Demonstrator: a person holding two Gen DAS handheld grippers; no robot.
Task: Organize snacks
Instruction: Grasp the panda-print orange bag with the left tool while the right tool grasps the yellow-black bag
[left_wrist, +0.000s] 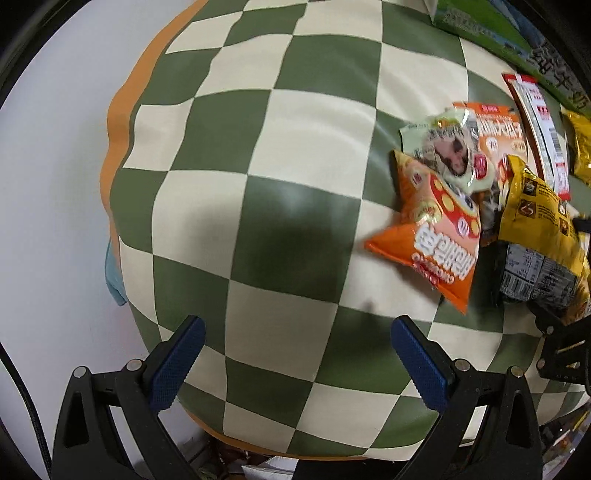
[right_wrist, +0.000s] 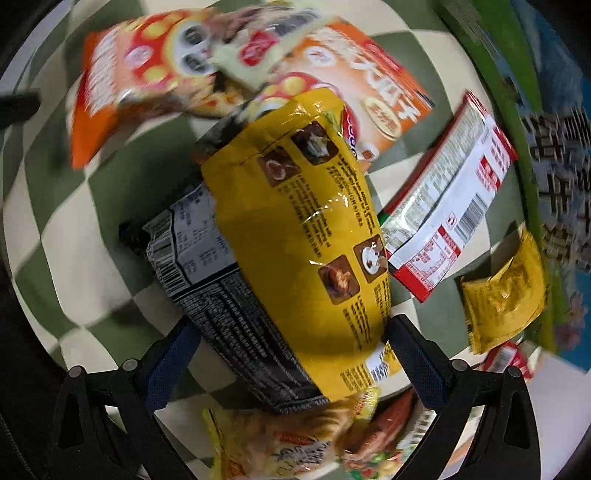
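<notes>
A pile of snack bags lies on a green and cream checkered cloth (left_wrist: 280, 155). My left gripper (left_wrist: 297, 365) is open and empty over bare cloth, left of the pile. The nearest bag to it is an orange bag (left_wrist: 432, 240); a pale green pack (left_wrist: 447, 147) lies on top of it. My right gripper (right_wrist: 291, 365) stands with its jaws wide on either side of a big yellow and black bag (right_wrist: 303, 236), which also shows in the left wrist view (left_wrist: 539, 229). Whether the pads press the bag I cannot tell.
A red and white flat pack (right_wrist: 447, 206), an orange box-like pack (right_wrist: 373, 99) and a small yellow packet (right_wrist: 502, 291) lie right of the yellow bag. More packets (right_wrist: 295, 443) lie under my right gripper. A green carton (left_wrist: 491, 37) stands at the far right. The cloth's orange edge (left_wrist: 118, 122) is at left.
</notes>
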